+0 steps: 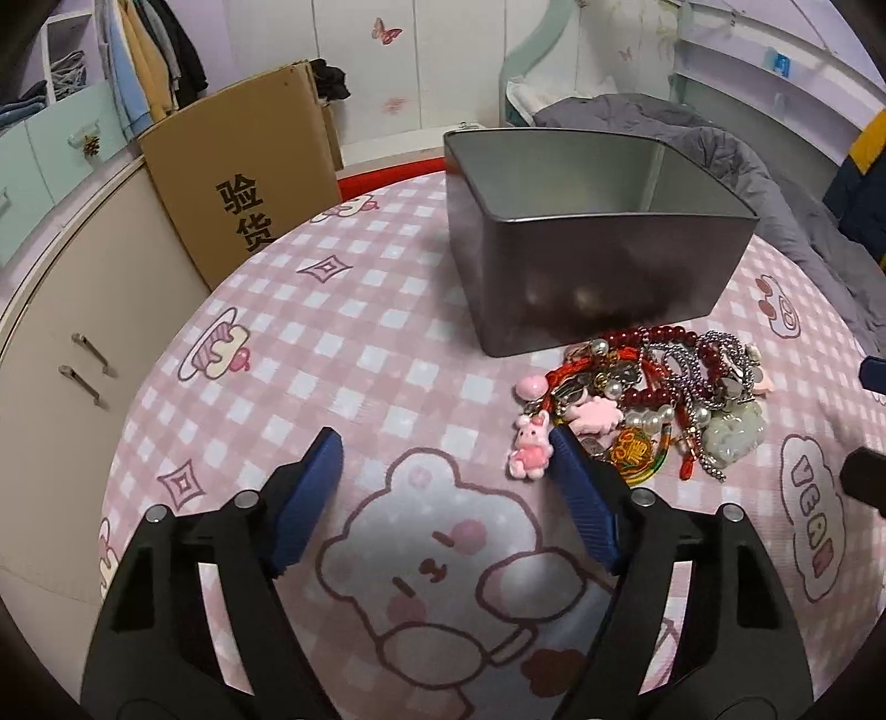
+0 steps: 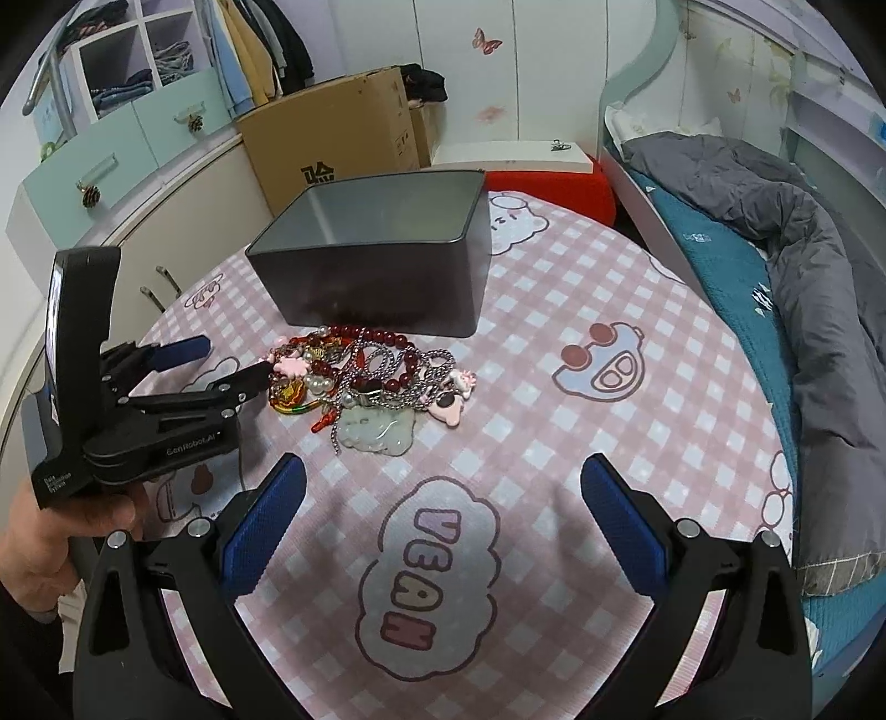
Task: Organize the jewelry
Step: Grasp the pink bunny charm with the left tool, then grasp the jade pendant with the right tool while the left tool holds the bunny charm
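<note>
Jewelry: tangled heap of red beads, silver chains, pearls and pink charms (image 1: pixel 648 404) on the pink checked worktop (image 1: pixel 343 343), touching the grey metal tin's (image 1: pixel 587 243) near wall.
Left tongs (image 1: pixel 446 454): released, right tip touching the heap's near-left edge; heap lies forward-right.
Right tongs (image 2: pixel 443 476): released, empty; heap ahead, slightly left, apart.
Nearer: left.
Long axis: crosswise, along the tin.

walls: lilac, butterfly decals (image 2: pixel 486 40) | bed: grey duvet (image 2: pixel 814 232) | cabinet: cream (image 1: pixel 61 354) | cardboard box (image 1: pixel 243 183)
</note>
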